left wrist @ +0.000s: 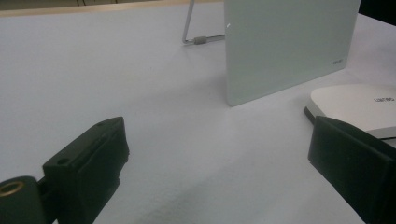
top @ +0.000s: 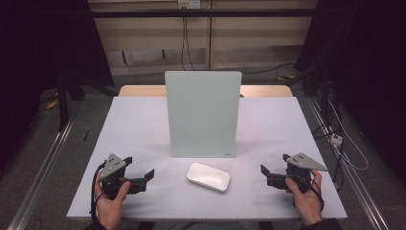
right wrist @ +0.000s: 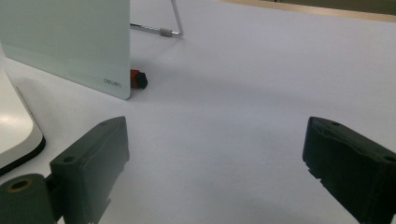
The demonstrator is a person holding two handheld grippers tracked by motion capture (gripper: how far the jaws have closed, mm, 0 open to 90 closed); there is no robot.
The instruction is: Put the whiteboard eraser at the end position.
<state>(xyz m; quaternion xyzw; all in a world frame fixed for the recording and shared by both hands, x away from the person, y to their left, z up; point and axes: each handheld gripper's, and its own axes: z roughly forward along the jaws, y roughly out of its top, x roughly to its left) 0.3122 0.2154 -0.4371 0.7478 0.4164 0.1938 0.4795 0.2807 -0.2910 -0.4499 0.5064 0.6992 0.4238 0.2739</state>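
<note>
**Both claws open beside the eraser and board**

The white eraser (top: 208, 176) lies flat on the table (top: 134, 124), just in front of the upright whiteboard (top: 203, 112) and between the two claws. The left claw (top: 149, 175) and right claw (top: 264, 170) both stand wide open, holding nothing. A sound grasp would close across the eraser's narrow sides, low and level. The board's corner reads "deli"; the eraser's printing is too small to read.
</note>
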